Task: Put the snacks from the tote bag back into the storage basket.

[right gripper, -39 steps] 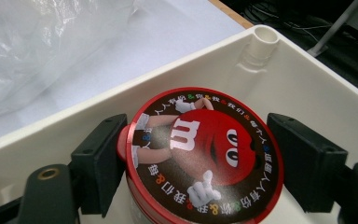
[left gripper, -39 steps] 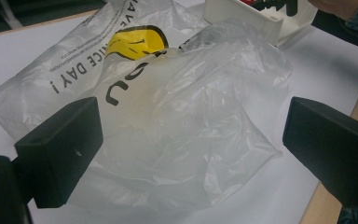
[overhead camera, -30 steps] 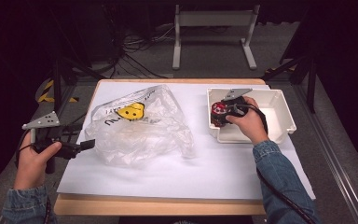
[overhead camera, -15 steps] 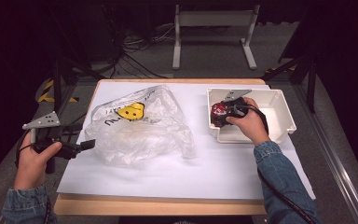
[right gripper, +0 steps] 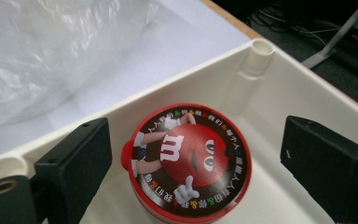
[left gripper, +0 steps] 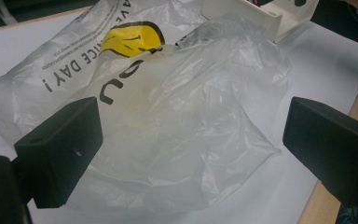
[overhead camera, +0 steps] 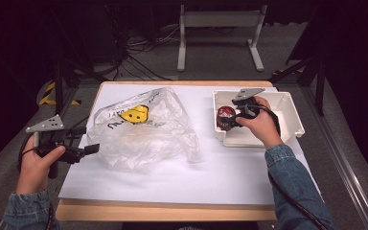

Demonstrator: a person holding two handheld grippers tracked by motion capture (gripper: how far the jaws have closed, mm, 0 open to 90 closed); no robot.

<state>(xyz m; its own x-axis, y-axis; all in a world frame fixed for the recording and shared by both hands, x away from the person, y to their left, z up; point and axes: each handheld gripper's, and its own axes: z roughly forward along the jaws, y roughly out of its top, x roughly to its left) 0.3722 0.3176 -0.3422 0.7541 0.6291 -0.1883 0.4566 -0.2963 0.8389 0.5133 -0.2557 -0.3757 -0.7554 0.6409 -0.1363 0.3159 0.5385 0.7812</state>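
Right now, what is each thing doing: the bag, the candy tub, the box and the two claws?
Plastic bag: crumpled, lying flat on the table.
Candy tub: upright in the box, lid on.
White box: open-topped, holding the tub.
Left claw: open, at the bag's edge.
Right claw: just been opening, tub between, not pressed.

A white sheet [overhead camera: 230, 177] covers the wooden table [overhead camera: 163, 212]; behind stands a metal frame [overhead camera: 219, 19].

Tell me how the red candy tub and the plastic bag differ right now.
The red candy tub is rigid and round; the plastic bag is limp and crumpled. The tub is opaque red with a cartoon lid; the bag is see-through with a yellow smiley print. The tub stands inside the white bin; the bag lies on the white sheet, covering far more area. Each sits in front of open hand-held gripper jaws, unheld.
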